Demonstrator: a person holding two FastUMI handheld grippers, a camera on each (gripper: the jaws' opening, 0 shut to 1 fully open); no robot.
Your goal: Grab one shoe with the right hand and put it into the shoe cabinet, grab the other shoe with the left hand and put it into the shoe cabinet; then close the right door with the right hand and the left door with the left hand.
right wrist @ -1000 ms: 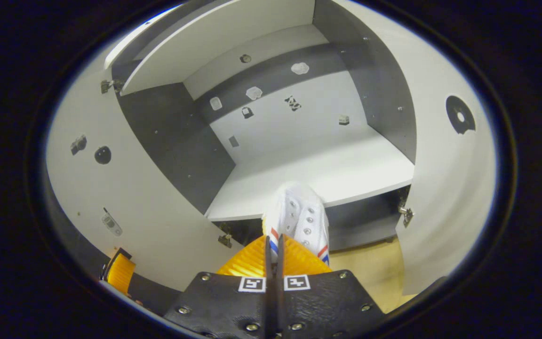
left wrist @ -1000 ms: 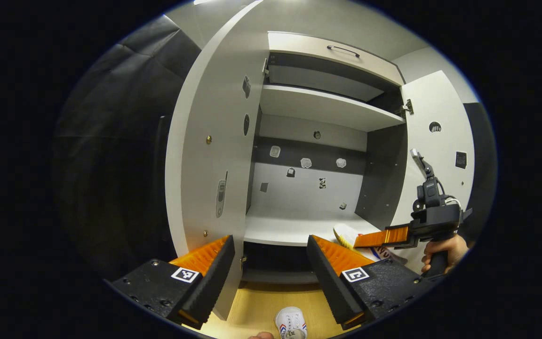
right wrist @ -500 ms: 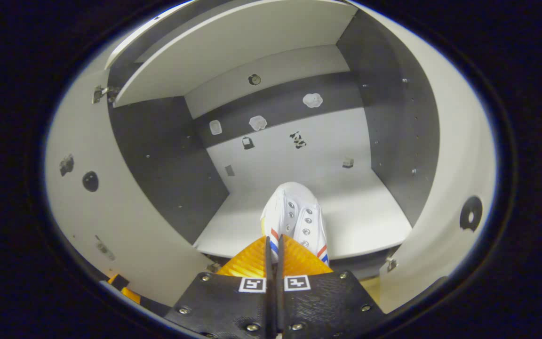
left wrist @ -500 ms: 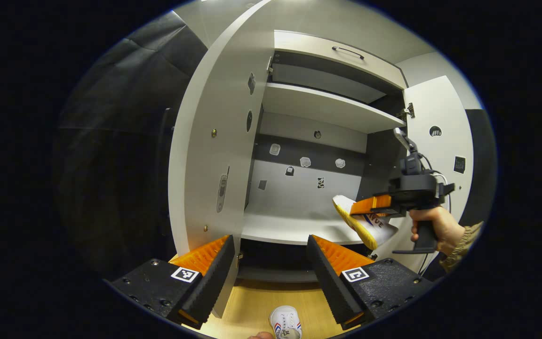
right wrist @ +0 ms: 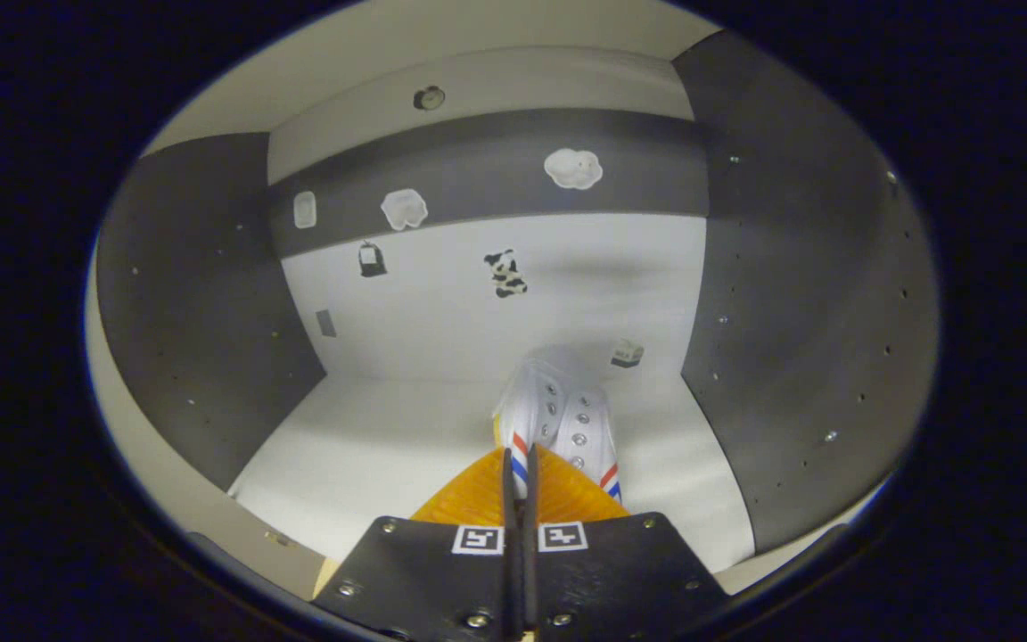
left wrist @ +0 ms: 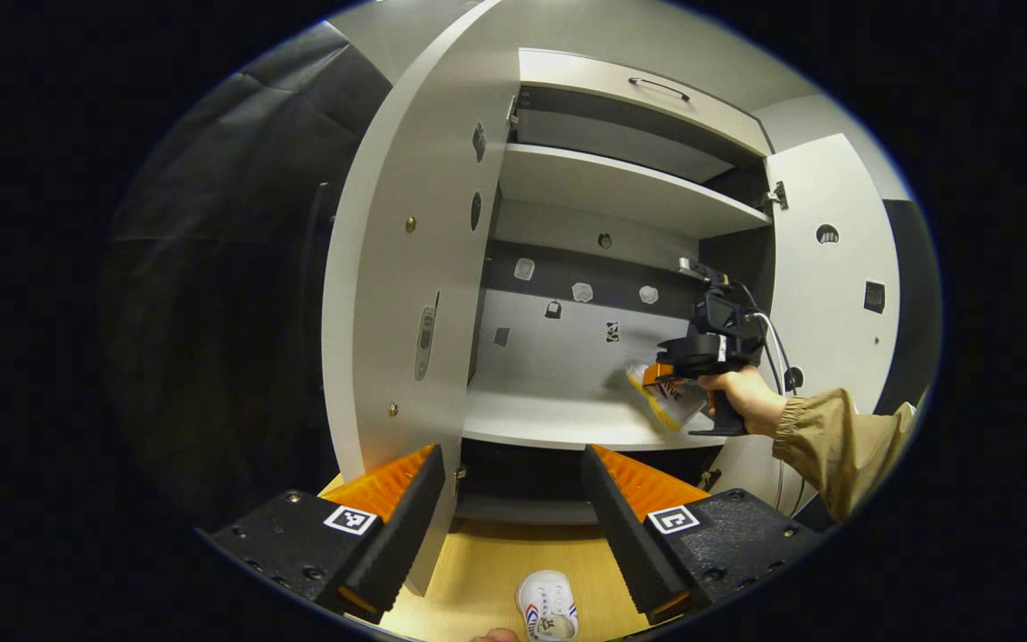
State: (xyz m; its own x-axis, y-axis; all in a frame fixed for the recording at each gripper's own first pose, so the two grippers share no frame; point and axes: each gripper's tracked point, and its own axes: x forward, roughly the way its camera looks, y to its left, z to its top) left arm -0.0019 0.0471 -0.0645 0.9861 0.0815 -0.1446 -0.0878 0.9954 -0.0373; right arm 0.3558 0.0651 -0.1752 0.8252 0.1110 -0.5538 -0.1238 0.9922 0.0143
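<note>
Carried deeper into the cabinet (right wrist: 745,294) just now by the right hand-held gripper (right wrist: 518,464), pinching the first shoe (right wrist: 558,410) above the shelf (right wrist: 371,455), nearly ready to drop; left hand-held gripper (left wrist: 513,508) spread wide, second shoe (left wrist: 549,608) below it on the floor (left wrist: 478,571).

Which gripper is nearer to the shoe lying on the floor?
Left. The left gripper hangs open just above the shoe on the floor, in front of the cabinet. The right gripper is up over the cabinet shelf, clamped on the other shoe.
</note>
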